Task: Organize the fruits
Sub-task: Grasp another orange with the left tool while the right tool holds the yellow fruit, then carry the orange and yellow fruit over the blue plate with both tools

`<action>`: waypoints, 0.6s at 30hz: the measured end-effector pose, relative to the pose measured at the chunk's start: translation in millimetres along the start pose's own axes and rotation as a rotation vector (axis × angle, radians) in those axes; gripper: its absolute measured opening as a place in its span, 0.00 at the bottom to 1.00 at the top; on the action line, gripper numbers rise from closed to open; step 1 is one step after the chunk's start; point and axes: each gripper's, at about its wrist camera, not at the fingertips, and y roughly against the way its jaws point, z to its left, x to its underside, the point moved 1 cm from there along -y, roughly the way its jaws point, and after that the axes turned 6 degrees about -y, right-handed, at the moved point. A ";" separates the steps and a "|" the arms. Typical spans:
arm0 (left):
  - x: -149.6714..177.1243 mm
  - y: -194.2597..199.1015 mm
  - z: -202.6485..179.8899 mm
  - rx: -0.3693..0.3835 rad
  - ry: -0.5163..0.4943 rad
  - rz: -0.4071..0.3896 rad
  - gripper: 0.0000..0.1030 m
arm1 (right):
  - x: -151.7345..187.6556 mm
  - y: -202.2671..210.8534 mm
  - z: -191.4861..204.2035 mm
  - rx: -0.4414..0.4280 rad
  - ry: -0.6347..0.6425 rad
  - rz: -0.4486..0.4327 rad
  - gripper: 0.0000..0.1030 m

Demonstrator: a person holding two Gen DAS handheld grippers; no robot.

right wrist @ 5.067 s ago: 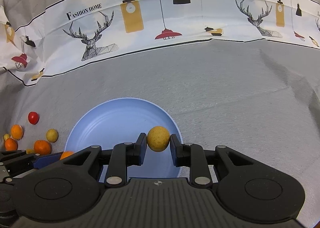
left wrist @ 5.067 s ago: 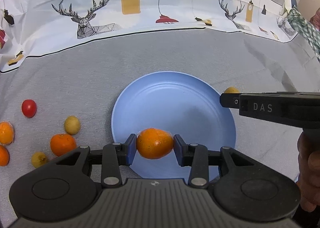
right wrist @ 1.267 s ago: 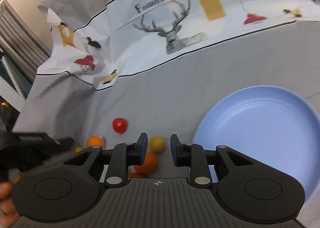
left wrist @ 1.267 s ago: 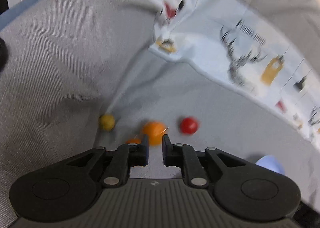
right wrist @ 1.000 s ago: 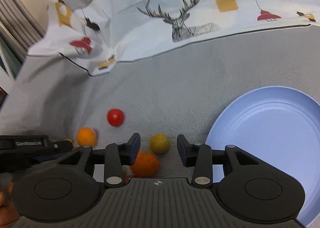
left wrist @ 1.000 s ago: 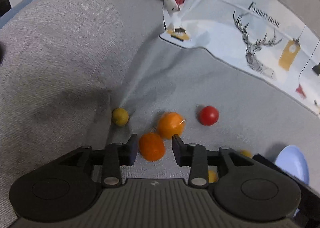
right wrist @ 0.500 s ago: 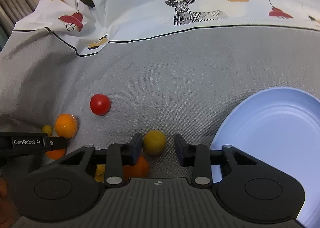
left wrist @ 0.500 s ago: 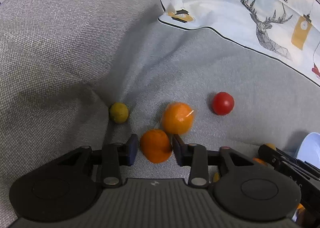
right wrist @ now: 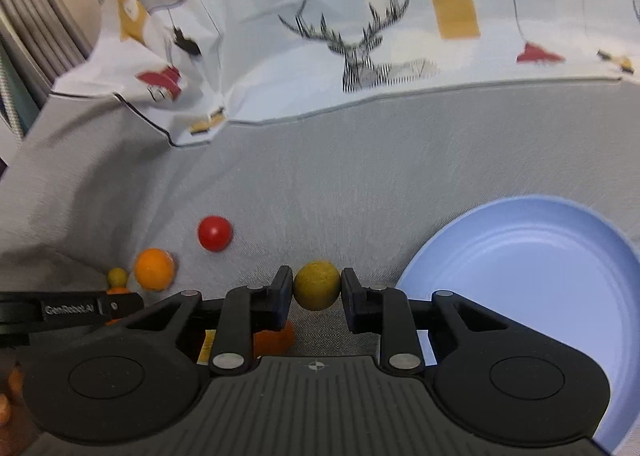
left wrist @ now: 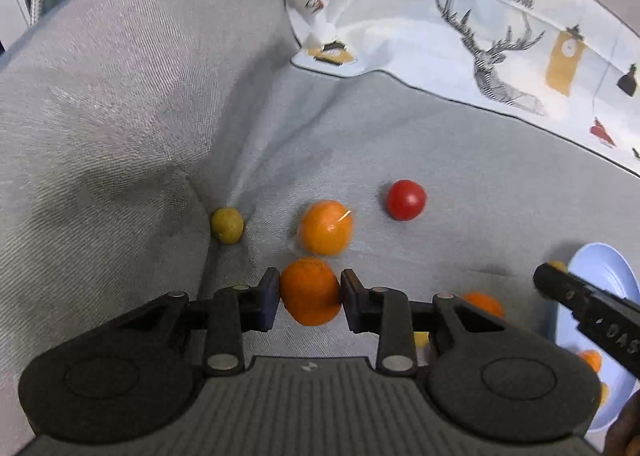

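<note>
My left gripper [left wrist: 309, 294] is shut on an orange mandarin [left wrist: 310, 291] just above the grey cloth. Beyond it lie another mandarin [left wrist: 326, 227], a red tomato [left wrist: 405, 200] and a yellow-green fruit [left wrist: 227, 225]. My right gripper [right wrist: 316, 290] is shut on a yellow-green fruit [right wrist: 316, 285]. The blue plate [right wrist: 532, 256] lies to its right; its rim also shows in the left wrist view [left wrist: 600, 256] with orange fruit on it. In the right wrist view a tomato [right wrist: 214, 233], a mandarin [right wrist: 155, 269] and a small yellow fruit [right wrist: 117, 276] lie at the left.
A printed deer cloth [right wrist: 360, 36] rises behind the grey surface. The grey fabric folds upward on the left [left wrist: 100, 116]. Another mandarin [right wrist: 274, 338] lies under my right gripper. The right gripper's finger [left wrist: 584, 304] crosses the left wrist view in front of the plate.
Both grippers have closed on fruits: the left on the near mandarin, the right on the yellow-green fruit. Both have risen slightly.
</note>
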 end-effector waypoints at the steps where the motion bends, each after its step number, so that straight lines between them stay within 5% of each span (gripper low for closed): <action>1: 1.7 5.5 -0.8 0.004 -0.002 -0.013 0.35 | -0.3 8.8 1.1 -0.012 0.012 -0.017 0.27; 10: 24.7 49.5 -29.0 0.099 -0.014 -0.110 0.35 | -8.0 103.3 -19.7 0.002 0.076 -0.172 0.27; 18: 26.2 51.7 -80.1 0.223 -0.144 -0.154 0.35 | -1.4 122.8 -106.3 0.135 -0.138 -0.167 0.27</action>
